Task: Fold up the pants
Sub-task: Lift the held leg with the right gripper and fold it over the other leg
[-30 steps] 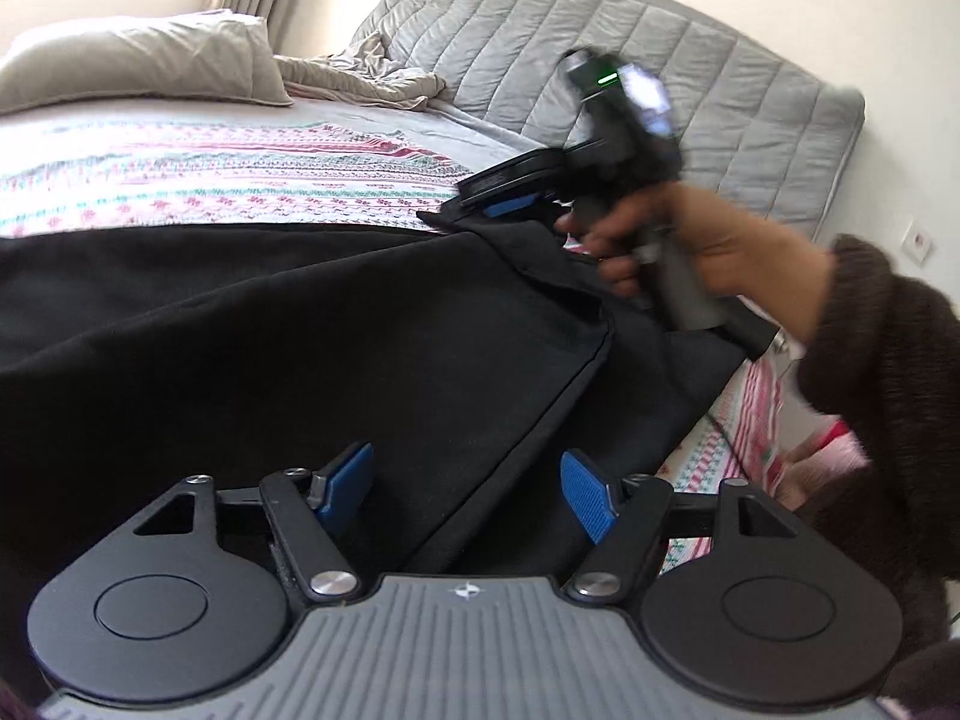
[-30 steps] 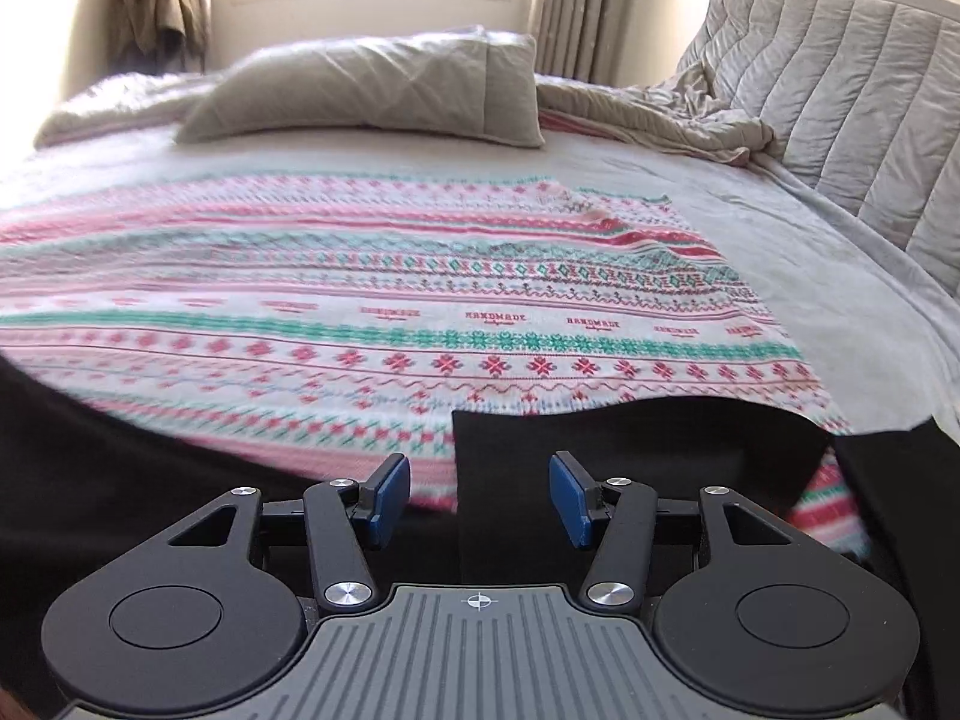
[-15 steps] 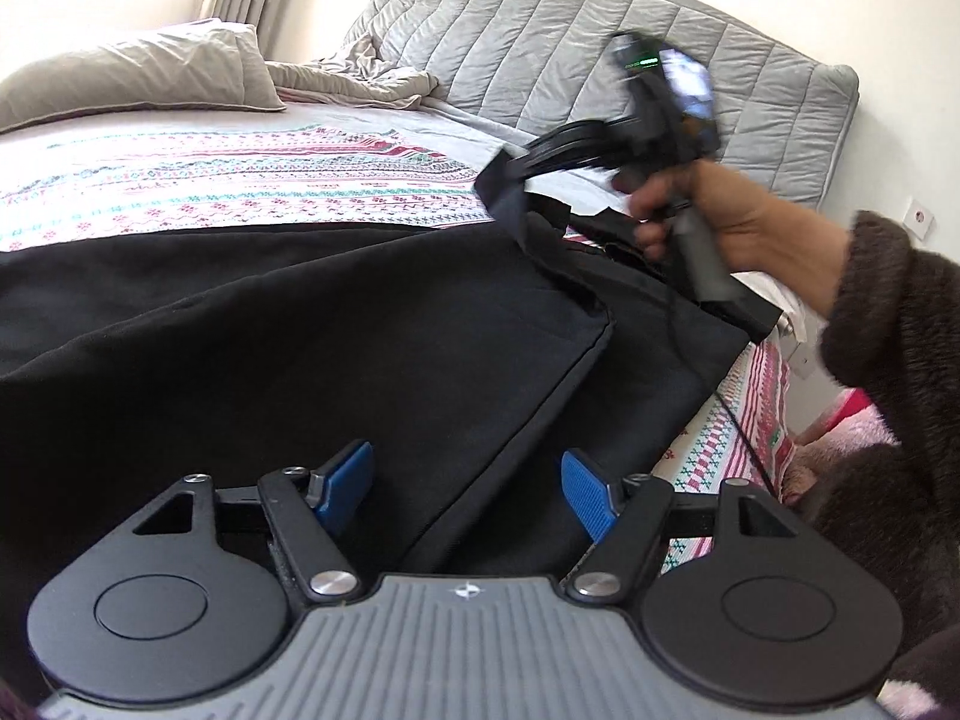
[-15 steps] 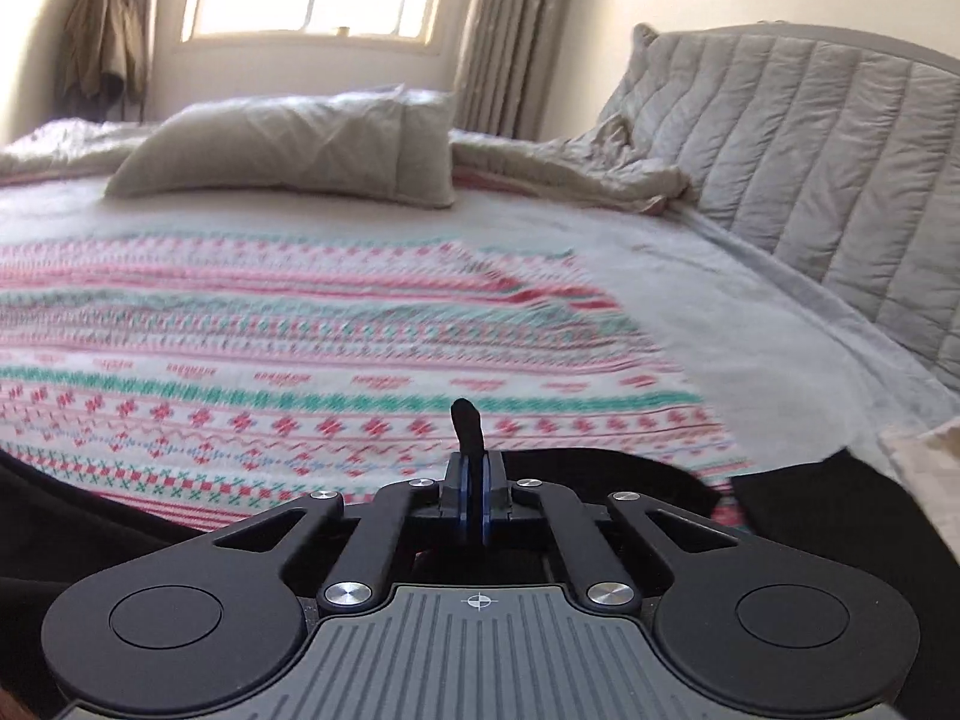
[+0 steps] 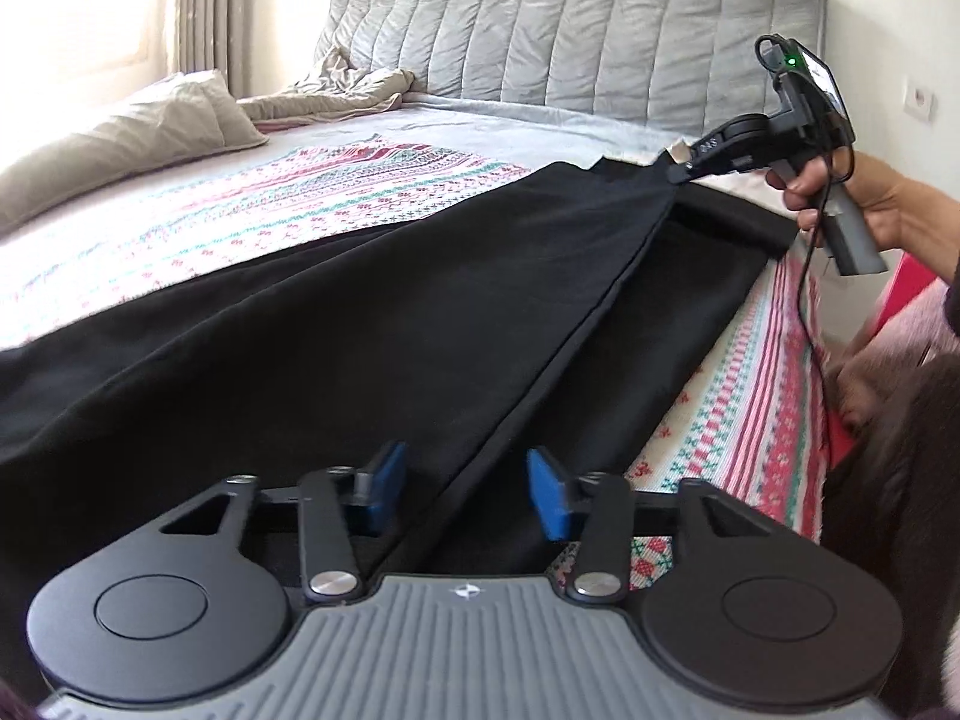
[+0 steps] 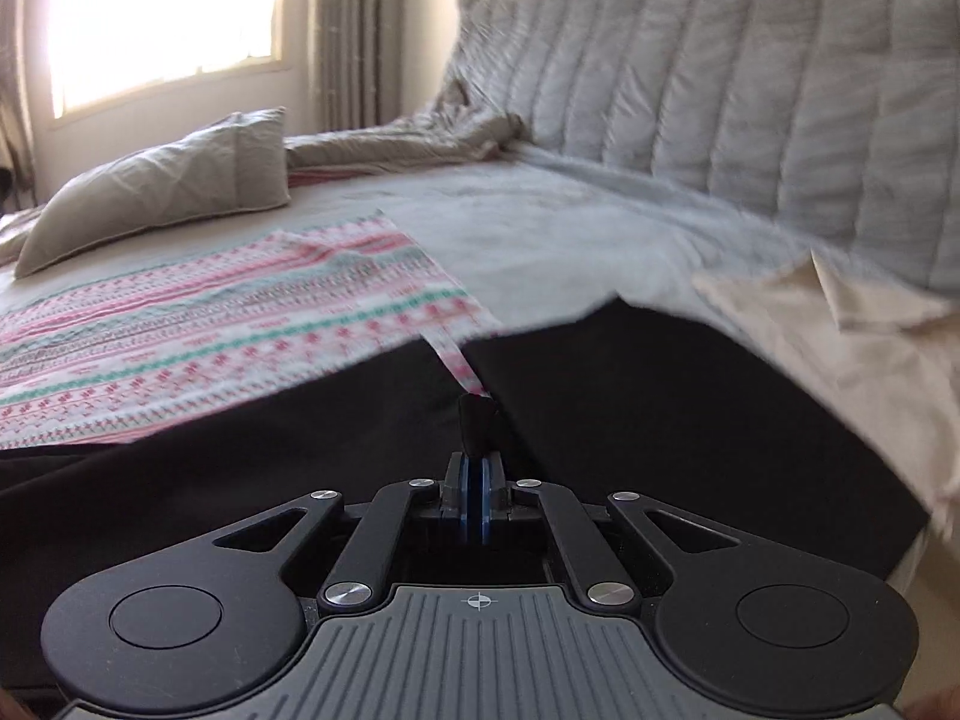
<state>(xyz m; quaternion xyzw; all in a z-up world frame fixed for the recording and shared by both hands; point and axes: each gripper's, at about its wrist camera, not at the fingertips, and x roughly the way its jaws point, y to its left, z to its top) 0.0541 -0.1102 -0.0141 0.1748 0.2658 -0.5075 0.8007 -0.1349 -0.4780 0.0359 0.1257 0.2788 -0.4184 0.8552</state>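
Observation:
Black pants (image 5: 360, 330) lie spread across the bed, one layer pulled taut into a straight fold edge. My left gripper (image 5: 468, 489) sits low at the near end of that edge. Its blue pads (image 5: 387, 480) are still apart and closing, with the cloth edge between them but not pressed. In the left wrist view my right gripper (image 5: 681, 168) is at the far right, held by a hand (image 5: 870, 204), pinching the pants' far corner. In the right wrist view the right gripper (image 6: 474, 504) is shut on black pants (image 6: 660, 420), with a tuft sticking up past the pads.
A patterned red, green and white blanket (image 5: 300, 204) covers the bed under the pants. A grey pillow (image 5: 120, 144) and a crumpled sheet (image 5: 348, 90) lie at the back, with the quilted headboard (image 5: 570, 30) beyond. A beige cloth (image 6: 840, 312) sits right of the pants. The bed's edge drops off on the right.
My right gripper shut on the pants' edge and carried it right, towards the headboard, pulling the cloth taut. My left gripper's jaws have narrowed around the fold edge.

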